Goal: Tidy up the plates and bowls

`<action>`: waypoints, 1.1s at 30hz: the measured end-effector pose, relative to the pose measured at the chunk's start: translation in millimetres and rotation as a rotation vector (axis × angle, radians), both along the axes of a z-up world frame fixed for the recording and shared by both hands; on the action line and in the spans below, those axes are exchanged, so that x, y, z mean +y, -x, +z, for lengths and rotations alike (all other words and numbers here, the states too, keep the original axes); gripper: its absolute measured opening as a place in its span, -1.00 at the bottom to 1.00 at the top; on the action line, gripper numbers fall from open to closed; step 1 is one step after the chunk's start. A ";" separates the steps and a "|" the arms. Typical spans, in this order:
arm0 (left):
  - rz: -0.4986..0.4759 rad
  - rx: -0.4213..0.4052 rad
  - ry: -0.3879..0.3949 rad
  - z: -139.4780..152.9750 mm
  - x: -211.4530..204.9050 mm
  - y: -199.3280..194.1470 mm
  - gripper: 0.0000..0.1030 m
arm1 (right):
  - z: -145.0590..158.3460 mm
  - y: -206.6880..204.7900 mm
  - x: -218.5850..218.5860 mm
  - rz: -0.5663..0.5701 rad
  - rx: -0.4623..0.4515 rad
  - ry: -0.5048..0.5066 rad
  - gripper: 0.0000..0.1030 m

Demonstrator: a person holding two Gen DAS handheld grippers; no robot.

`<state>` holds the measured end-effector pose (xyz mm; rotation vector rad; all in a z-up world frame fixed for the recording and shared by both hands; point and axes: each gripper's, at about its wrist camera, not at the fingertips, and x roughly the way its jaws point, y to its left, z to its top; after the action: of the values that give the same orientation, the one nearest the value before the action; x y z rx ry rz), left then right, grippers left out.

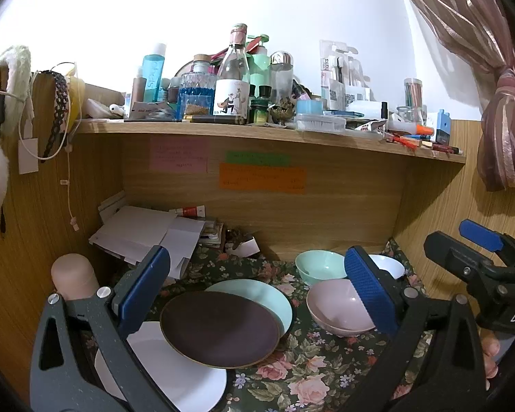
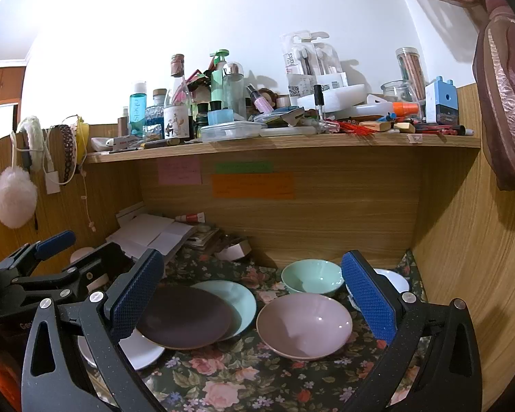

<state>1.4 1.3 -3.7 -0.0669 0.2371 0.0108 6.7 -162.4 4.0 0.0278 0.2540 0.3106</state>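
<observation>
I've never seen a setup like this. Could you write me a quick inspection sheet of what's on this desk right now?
Surface: floral cloth over a wooden desk nook.
Job's things: dark plate overlapping a mint plate and a white plate; pink bowl, mint bowl, white bowl separate.
Clutter: papers at the back left; shelf crowded with bottles and stationery.
Grippers: left gripper and right gripper both open, holding nothing.
Cables: white cord hanging on the left wall.
Surroundings: sticky notes, curtain.
</observation>
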 end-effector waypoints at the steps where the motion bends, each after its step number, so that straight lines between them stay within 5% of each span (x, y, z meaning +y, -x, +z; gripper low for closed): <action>1: 0.000 -0.001 -0.003 0.1 -0.5 -0.1 1.00 | 0.0 -0.1 0.0 0.000 0.000 -0.001 1.00; 33: -0.010 0.004 -0.021 0.6 -8.6 -2.7 1.00 | -4.3 -3.8 0.2 -0.003 0.004 -0.004 1.00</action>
<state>4.1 -7.3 -3.1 -0.0450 0.2409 0.0036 10.5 -162.2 -0.3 0.0327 0.2576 0.3081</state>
